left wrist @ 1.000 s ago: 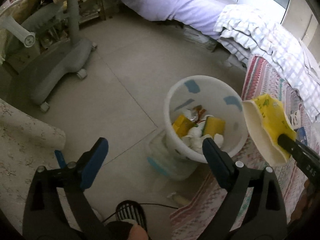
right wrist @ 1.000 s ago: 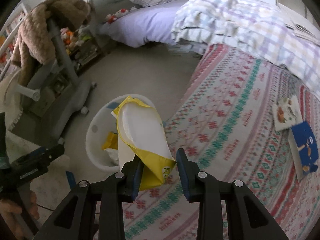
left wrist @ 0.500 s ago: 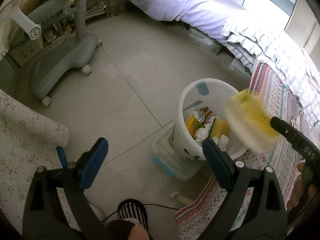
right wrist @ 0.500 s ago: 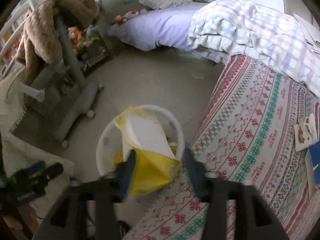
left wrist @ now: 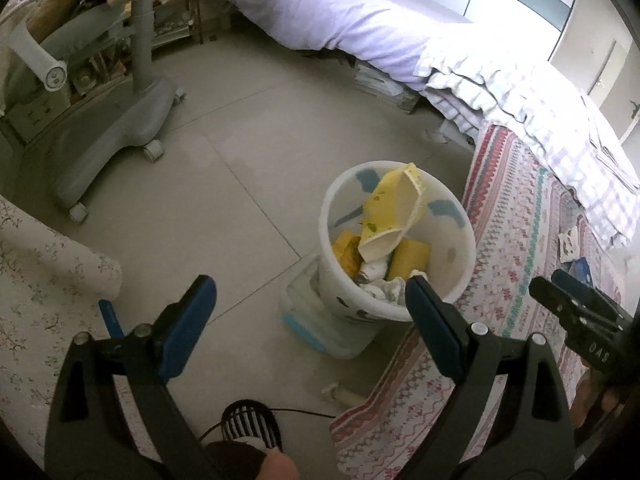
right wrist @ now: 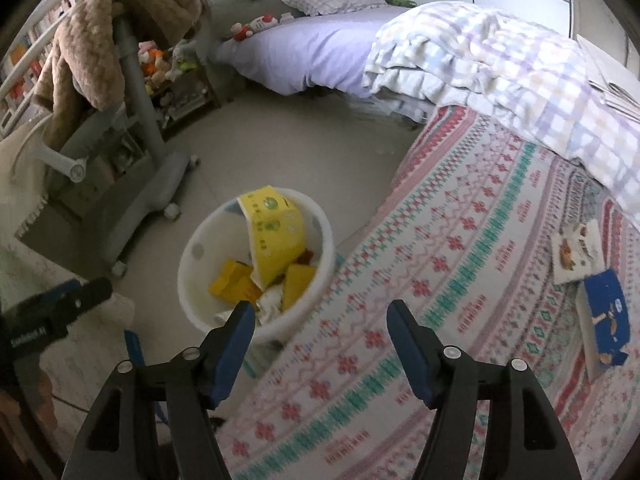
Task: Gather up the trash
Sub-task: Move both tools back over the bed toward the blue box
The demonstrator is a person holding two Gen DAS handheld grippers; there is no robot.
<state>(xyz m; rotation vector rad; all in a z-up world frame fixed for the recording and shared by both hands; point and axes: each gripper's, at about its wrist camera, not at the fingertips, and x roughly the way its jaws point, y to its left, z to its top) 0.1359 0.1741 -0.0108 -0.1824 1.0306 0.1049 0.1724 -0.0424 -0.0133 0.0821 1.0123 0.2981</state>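
A white trash bin (left wrist: 452, 280) stands on the tiled floor by the patterned bedspread; it also shows in the right wrist view (right wrist: 192, 276). A yellow and white wrapper (left wrist: 390, 210) lies in it, leaning on the far rim, on top of yellow boxes and crumpled paper; the right wrist view shows it too (right wrist: 276, 236). My left gripper (left wrist: 308, 308) is open and empty, just in front of the bin. My right gripper (right wrist: 320, 332) is open and empty, over the bin's right edge and the bedspread.
A patterned bedspread (right wrist: 460, 280) lies right of the bin, with a small booklet (right wrist: 578, 254) and a blue book (right wrist: 606, 316) on it. A grey wheeled stand (left wrist: 112, 128) is at the left. A clear lidded box (left wrist: 308, 316) sits under the bin.
My right gripper opened and let go of the yellow wrapper, which dropped into the bin. The right gripper drew back. The left gripper stayed open.
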